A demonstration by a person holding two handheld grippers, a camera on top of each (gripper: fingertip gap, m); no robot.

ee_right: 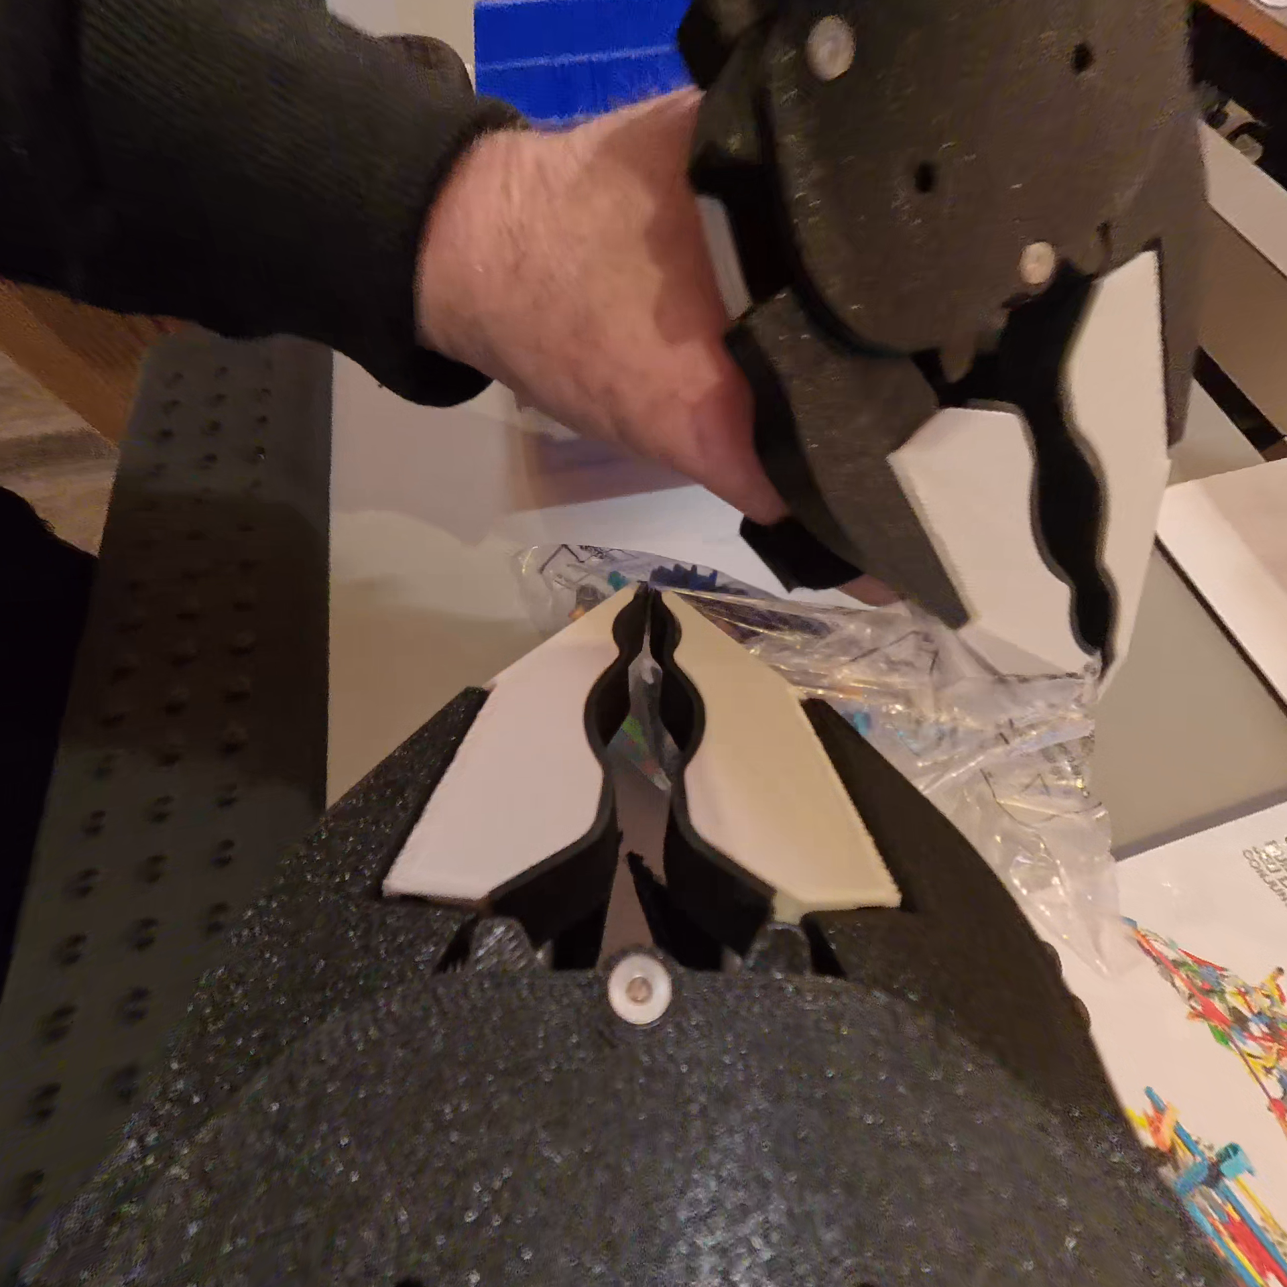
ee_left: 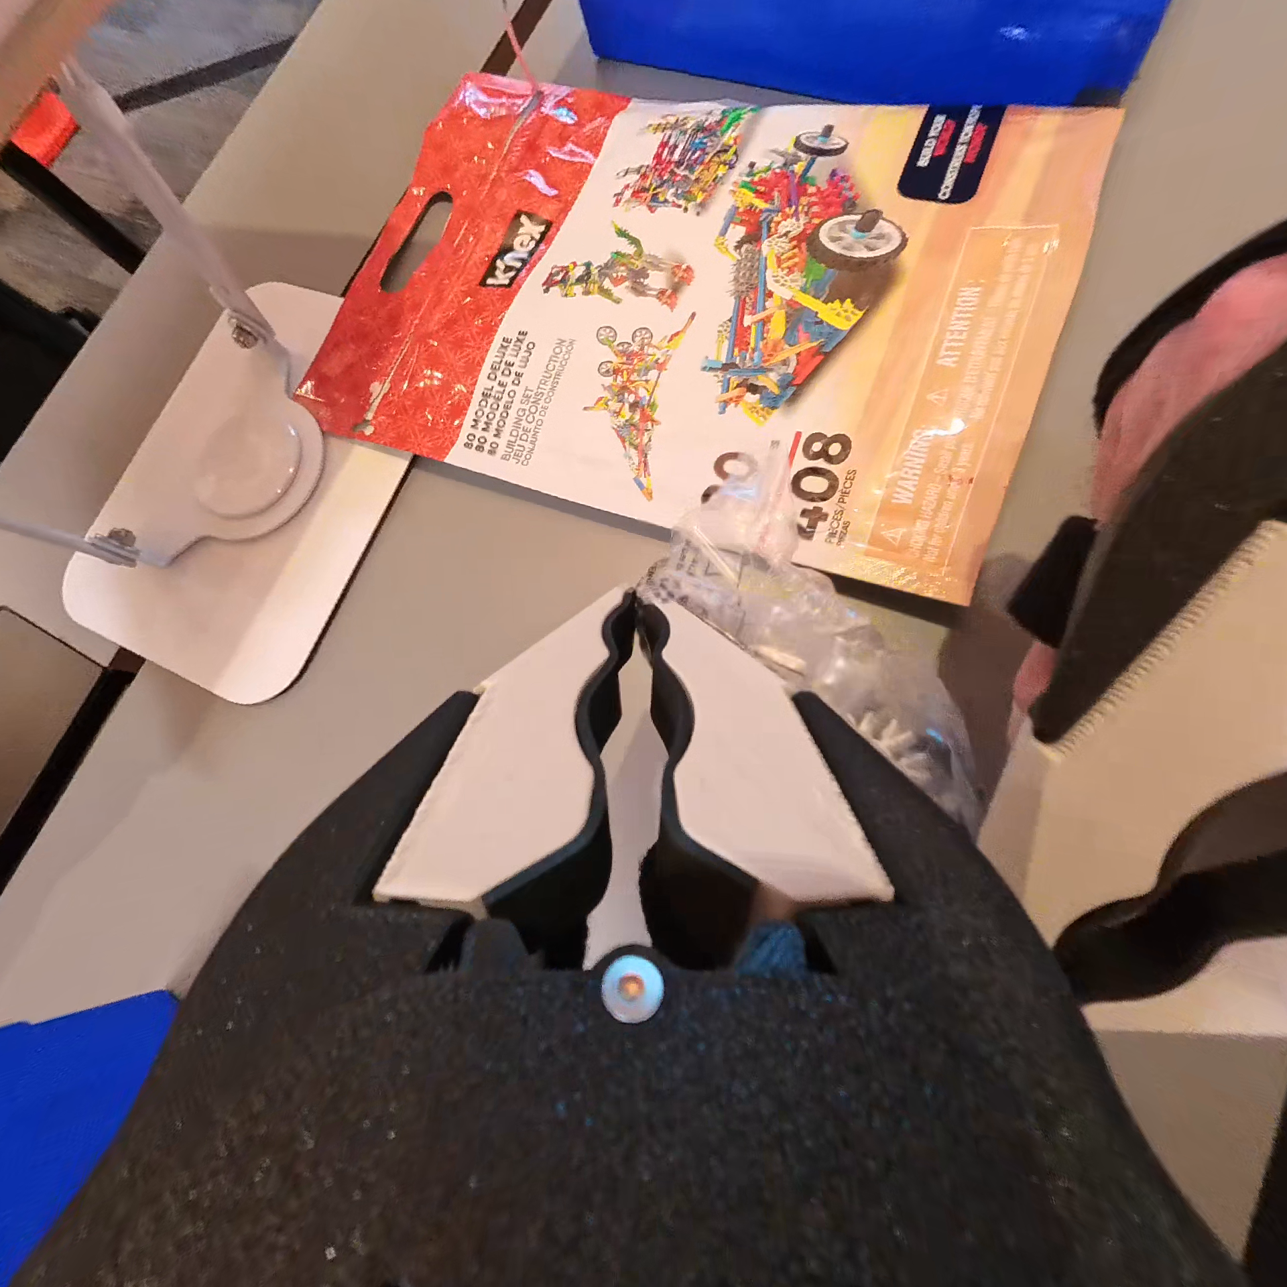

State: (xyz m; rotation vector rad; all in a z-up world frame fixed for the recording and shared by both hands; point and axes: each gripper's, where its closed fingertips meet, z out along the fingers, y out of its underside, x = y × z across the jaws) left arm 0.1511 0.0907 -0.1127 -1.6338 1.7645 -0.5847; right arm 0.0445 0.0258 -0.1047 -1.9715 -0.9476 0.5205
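A clear plastic bag (ee_left: 801, 627) of small building pieces is held between both grippers above the grey table (ee_left: 453, 627). My left gripper (ee_left: 635, 606) is shut, with the bag's printed edge pinched at its fingertips. In the right wrist view the left gripper (ee_right: 1102, 658) comes down from the upper right onto the bag's far end (ee_right: 940, 710). My right gripper (ee_right: 648, 600) is shut on the bag's near end, and plastic shows between its fingers (ee_right: 613, 668). The right gripper's black body (ee_left: 1142, 592) and the hand holding it show blurred at the right of the left wrist view.
A flat printed toy package (ee_left: 731, 313) with a red header lies behind the bag and also shows in the right wrist view (ee_right: 1219, 1010). A white stand base (ee_left: 209, 487) sits at the left. A blue bin (ee_left: 870, 49) stands at the back. A dark perforated plate (ee_right: 209, 627) is at the left. The gap from one gripper's tips to the other's is roughly 12 cm.
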